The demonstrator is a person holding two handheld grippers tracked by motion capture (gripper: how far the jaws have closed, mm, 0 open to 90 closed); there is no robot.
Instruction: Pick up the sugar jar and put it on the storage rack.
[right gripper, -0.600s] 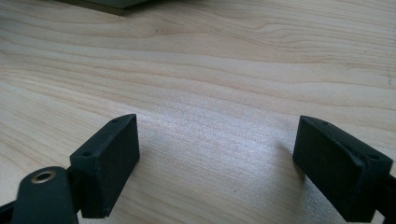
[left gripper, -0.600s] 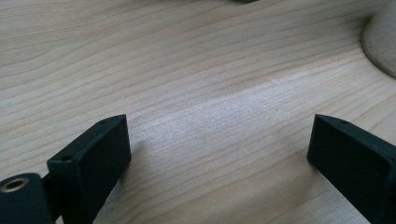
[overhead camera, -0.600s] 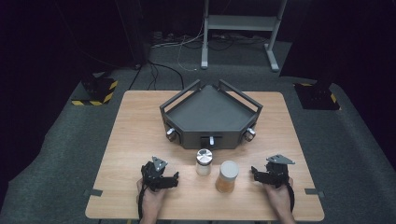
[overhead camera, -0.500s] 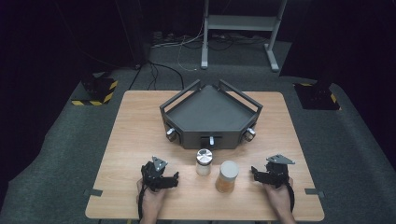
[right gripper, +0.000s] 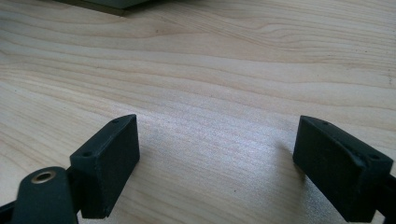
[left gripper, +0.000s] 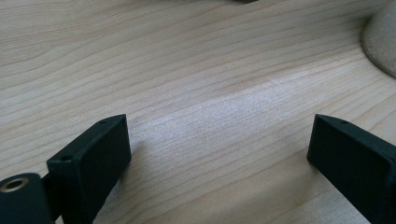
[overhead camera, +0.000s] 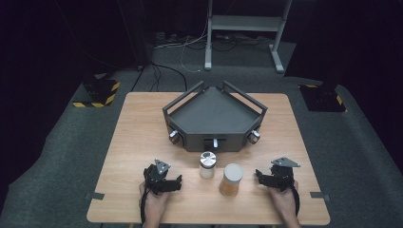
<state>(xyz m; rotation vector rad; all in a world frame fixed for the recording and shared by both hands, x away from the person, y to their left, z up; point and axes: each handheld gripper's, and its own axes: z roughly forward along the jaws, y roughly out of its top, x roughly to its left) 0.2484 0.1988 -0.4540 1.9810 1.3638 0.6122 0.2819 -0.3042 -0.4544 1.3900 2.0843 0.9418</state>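
Both the left gripper point(overhead camera: 177, 180) and right gripper point(overhead camera: 259, 175) sit low in the frame with jaws spread wide, empty, flanking two jars at lower centre (metal-lidded small jar point(overhead camera: 207, 164), amber-filled jar point(overhead camera: 231, 179)), probably rigid, slick, breakable, so I'd pinch mid-body

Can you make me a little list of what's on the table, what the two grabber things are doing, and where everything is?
table: light wooden table
tray: dark angular tray with knobs, at the far middle
small jar: silver-lidded small jar, just in front of the tray
big jar: pale-lidded big jar with orange-brown contents, beside the small jar, nearer the person
left gripper: left gripper, jaws open, holding nothing, left of the jars
right gripper: right gripper, jaws open, holding nothing, right of the jars
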